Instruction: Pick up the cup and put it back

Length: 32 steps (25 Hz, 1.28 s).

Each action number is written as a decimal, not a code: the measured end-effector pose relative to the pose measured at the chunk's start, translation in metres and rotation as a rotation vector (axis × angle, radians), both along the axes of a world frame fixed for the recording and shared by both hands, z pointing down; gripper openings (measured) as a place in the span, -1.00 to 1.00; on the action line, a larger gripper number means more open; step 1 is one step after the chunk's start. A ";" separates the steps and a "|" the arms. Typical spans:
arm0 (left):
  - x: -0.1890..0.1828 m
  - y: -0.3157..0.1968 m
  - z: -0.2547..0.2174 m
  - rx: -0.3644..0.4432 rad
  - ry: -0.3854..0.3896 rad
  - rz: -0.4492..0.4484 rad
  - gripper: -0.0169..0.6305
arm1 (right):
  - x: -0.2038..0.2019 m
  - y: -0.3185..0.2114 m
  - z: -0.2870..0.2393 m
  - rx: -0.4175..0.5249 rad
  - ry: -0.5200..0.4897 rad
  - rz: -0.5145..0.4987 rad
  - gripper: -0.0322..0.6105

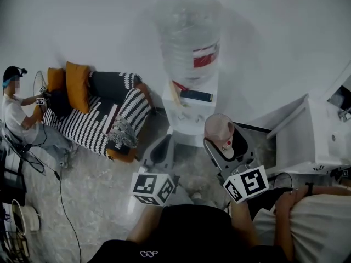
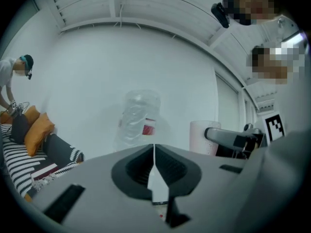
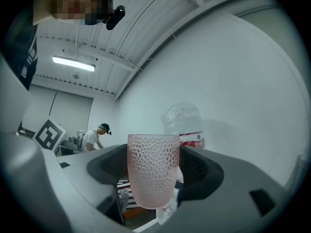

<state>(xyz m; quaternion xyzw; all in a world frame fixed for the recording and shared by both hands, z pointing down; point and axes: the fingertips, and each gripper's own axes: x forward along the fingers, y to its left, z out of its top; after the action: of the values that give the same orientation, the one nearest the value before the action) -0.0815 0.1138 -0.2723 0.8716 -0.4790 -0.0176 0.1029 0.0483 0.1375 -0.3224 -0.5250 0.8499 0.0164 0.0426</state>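
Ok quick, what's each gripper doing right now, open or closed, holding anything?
Left gripper: closed, holding nothing.
Right gripper: closed on the pink cup.

Soft, hazy, even light; fisheye-warped edges.

Left hand-held gripper [image 2: 154,152] closed; right [image 3: 153,171] clamped.

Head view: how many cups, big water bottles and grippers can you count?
Pink cup: 1
Water bottle: 1
Grippers: 2, the left gripper and the right gripper, which holds the pink cup
Total: 4
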 end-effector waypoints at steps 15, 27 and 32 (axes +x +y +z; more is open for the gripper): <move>-0.007 -0.036 0.021 -0.052 0.014 0.020 -0.89 | -0.015 -0.037 0.024 -0.064 0.008 -0.006 0.15; -0.040 -0.103 0.057 -0.108 -0.017 0.038 -0.89 | -0.056 -0.105 0.053 -0.094 0.008 -0.057 0.15; -0.033 -0.117 0.087 -0.135 -0.030 0.039 -0.89 | -0.056 -0.118 0.084 -0.116 -0.009 -0.069 0.15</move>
<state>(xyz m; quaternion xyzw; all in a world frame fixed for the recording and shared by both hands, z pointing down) -0.1147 -0.0032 -0.1857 0.8721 -0.4634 0.0301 0.1546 -0.0080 0.0191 -0.2381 -0.4971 0.8668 -0.0368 0.0167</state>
